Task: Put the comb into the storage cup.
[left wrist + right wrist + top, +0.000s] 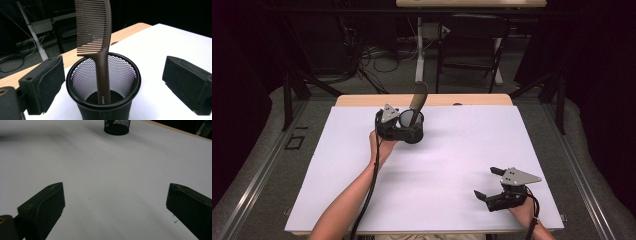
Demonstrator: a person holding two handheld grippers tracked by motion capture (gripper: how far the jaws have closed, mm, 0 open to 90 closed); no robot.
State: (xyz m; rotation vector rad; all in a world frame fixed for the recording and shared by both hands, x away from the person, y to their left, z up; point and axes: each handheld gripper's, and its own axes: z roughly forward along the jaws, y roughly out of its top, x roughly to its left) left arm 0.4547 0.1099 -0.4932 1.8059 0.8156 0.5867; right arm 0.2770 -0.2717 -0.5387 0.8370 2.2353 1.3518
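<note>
A: Left gripper (110, 82)?
B: Jaws spread wide, nothing pressed between the pads. One pad to each side of the cup (103, 86), clear of its wall.

A: And in the cup?
B: Brown comb (96, 32), handle down inside, teeth up, leaning against the rim. Free of both pads.

A: Seen from above?
B: Left gripper (404, 125) right beside the cup (413, 131), toward the far edge of the white sheet (437, 165). Comb (417, 102) sticking up out of the mesh, tilted a little. Left hand (382, 145) under the gripper body, cable trailing back along the forearm.

A: Right gripper (115, 205)?
B: Open as well, wide apart, nothing held. Bare sheet (100, 170) between the pads. Cup (117, 126) far off at the top of that view, well apart.

A: Placement on the table?
B: Right gripper (489, 184) low over the near right corner, grey plate on top, well away from cup and comb. Wooden table edge (362, 100) showing past the sheet's far side.
</note>
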